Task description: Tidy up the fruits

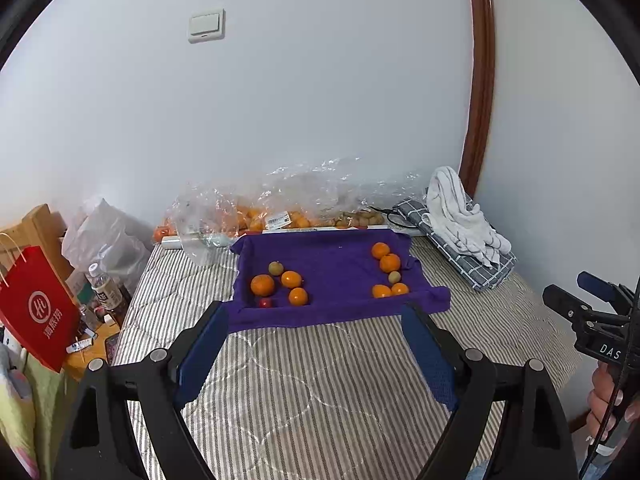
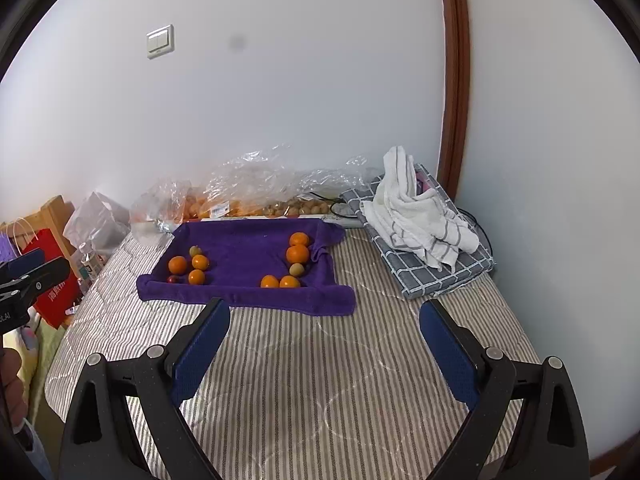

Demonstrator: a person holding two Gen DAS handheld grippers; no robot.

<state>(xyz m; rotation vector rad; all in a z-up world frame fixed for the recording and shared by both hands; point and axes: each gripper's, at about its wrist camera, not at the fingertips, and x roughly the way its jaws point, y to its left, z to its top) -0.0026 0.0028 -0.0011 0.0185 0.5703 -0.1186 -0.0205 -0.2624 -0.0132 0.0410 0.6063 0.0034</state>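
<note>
On the striped bedcover (image 1: 320, 380) ahead of you, the purple towel (image 1: 336, 276) lies against the far edge, its borders turned up like a shallow tray. Fruit sits on it in two clusters, well apart. Left cluster: three oranges (image 1: 263, 285), one greenish-brown fruit (image 1: 275, 268), one small red fruit (image 1: 265, 302) at the near rim. Right cluster: four oranges (image 2: 297, 254) and a second greenish fruit (image 2: 296, 269) between them. Your left gripper (image 1: 316, 354) hovers short of the towel's near edge, fingers spread wide, nothing between them. Your right gripper (image 2: 324, 354) hangs over bare bedcover, likewise wide apart and holding nothing. Behind the towel, clear plastic bags (image 1: 280, 204) hold more fruit against the wall. A white striped cloth (image 2: 416, 216) is heaped on a folded checked cloth (image 2: 436, 276) to the right
</note>
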